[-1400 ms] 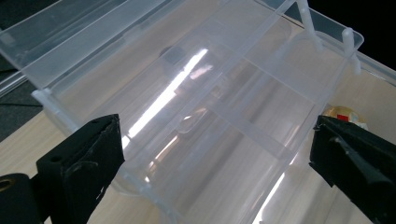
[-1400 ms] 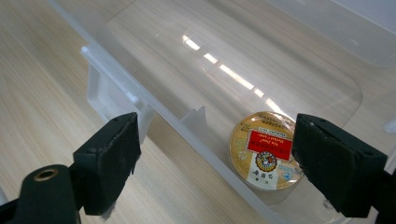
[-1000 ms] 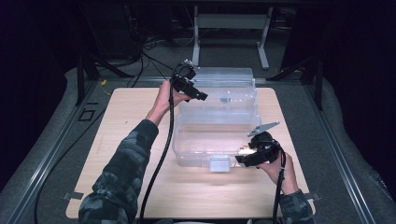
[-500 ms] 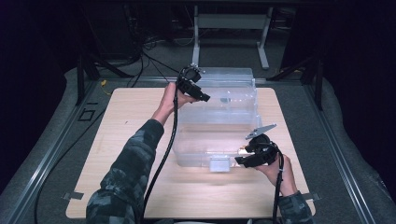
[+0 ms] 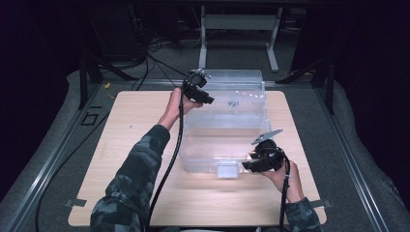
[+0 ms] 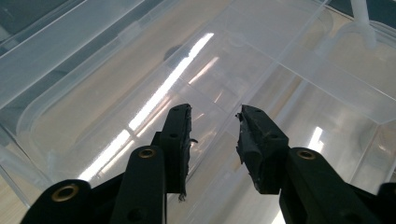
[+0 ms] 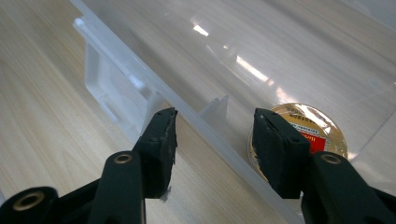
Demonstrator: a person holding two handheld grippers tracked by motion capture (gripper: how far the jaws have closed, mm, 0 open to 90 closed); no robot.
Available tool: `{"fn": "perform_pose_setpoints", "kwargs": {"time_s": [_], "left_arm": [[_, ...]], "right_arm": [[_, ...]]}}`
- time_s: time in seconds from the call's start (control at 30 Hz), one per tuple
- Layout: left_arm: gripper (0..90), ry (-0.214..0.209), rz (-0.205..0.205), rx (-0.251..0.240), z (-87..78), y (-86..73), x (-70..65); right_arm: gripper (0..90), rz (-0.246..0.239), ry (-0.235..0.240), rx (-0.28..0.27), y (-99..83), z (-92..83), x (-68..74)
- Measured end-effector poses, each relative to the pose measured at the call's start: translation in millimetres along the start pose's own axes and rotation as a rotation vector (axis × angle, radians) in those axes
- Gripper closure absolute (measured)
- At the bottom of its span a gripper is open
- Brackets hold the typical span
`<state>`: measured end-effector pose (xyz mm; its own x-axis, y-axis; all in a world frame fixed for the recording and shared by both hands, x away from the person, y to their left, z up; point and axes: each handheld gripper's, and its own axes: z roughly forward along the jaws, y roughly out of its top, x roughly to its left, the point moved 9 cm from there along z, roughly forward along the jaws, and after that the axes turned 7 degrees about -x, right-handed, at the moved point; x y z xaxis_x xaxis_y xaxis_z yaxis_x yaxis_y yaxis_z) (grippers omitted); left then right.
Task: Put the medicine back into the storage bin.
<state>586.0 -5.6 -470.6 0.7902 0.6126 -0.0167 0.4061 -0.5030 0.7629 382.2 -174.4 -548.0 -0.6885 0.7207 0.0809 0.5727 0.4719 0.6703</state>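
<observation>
Clear plastic bin point(image 5: 225, 128) is sitting mid-worktop point(image 5: 121, 145), with the left hand-held gripper point(image 5: 207, 99) at its far-left corner and the right hand-held gripper point(image 5: 247, 163) straddling its near rim, both jaw pairs just now closing yet not gripping, so lifting is pending.

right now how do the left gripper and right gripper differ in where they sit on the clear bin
The left gripper is at the far left corner of the clear bin, its jaws over the inside; the right gripper is at the near right corner, its jaws astride the rim. The right gripper view shows a round label through the wall; the left gripper's shows bare plastic. Both have just been closing and pinch nothing yet.
</observation>
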Motion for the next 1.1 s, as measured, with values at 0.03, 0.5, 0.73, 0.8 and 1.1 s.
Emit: {"fn": "perform_pose_setpoints", "kwargs": {"time_s": [0.03, 0.5, 0.73, 0.8, 1.1], "left_arm": [[64.9, 0.000, 0.001, 0.002, -0.1, -0.1, -0.3], [71.7, 0.010, 0.027, 0.030, -1.8, -1.3, -2.9], [74.3, -0.001, 0.038, 0.038, -3.2, -0.5, -5.5], [74.9, -0.006, 0.039, 0.039, -4.0, 0.1, -6.3], [76.5, -0.024, 0.035, 0.031, -7.8, 1.5, -9.5]], "right_arm": [[52.2, 0.001, -0.004, -0.001, -0.2, 1.1, 0.1], [54.9, -0.003, -0.037, -0.017, -0.2, 5.4, 2.3], [54.5, -0.001, -0.045, -0.033, 0.2, 5.5, 2.3], [54.5, -0.002, -0.047, -0.022, -0.6, 4.5, 2.2], [54.2, 0.006, -0.056, -0.050, 0.6, 5.9, 1.9]]}}
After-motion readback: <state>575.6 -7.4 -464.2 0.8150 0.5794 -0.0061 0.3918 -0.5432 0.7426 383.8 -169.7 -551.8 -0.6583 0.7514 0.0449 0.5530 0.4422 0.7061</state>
